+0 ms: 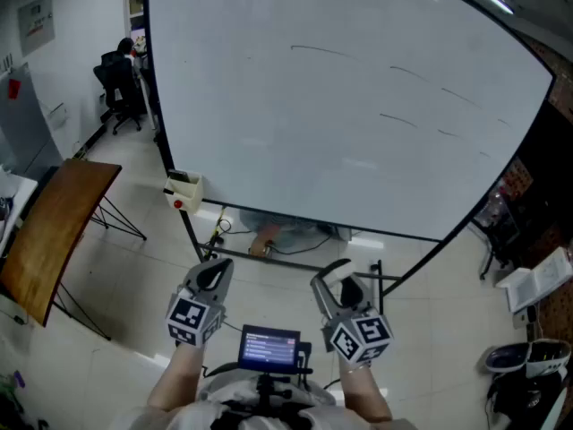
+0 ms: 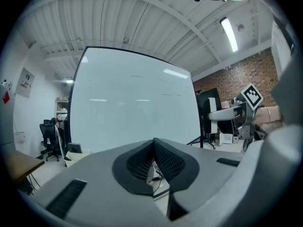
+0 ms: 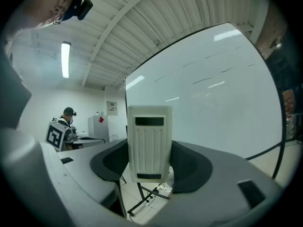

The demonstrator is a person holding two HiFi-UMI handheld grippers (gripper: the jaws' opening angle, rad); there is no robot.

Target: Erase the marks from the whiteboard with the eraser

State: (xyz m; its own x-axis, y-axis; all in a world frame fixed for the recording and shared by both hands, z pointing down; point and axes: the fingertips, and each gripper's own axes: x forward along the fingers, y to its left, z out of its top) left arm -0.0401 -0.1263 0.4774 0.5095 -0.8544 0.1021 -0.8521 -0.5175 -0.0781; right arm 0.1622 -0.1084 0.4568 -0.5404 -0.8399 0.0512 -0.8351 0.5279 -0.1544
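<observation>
A large whiteboard (image 1: pixel 340 106) on a black stand fills the upper middle of the head view. A few thin dark marks (image 1: pixel 398 119) run across its upper right. My right gripper (image 1: pixel 340 287) is shut on a white eraser (image 3: pixel 149 143), which stands upright between the jaws, well short of the board (image 3: pixel 203 93). My left gripper (image 1: pixel 212 274) is shut with nothing in it, its pads (image 2: pixel 152 163) pressed together. It faces the board (image 2: pixel 132 103) from a distance. Both grippers hover low, in front of the board's foot.
A small white box (image 1: pixel 183 189) hangs at the board's lower left corner. A brown folding table (image 1: pixel 54 231) stands at left, office chairs (image 1: pixel 121 83) behind it. Cables (image 1: pixel 269 240) lie on the floor under the board. White boxes (image 1: pixel 537 280) and shoes (image 1: pixel 524 358) sit at right.
</observation>
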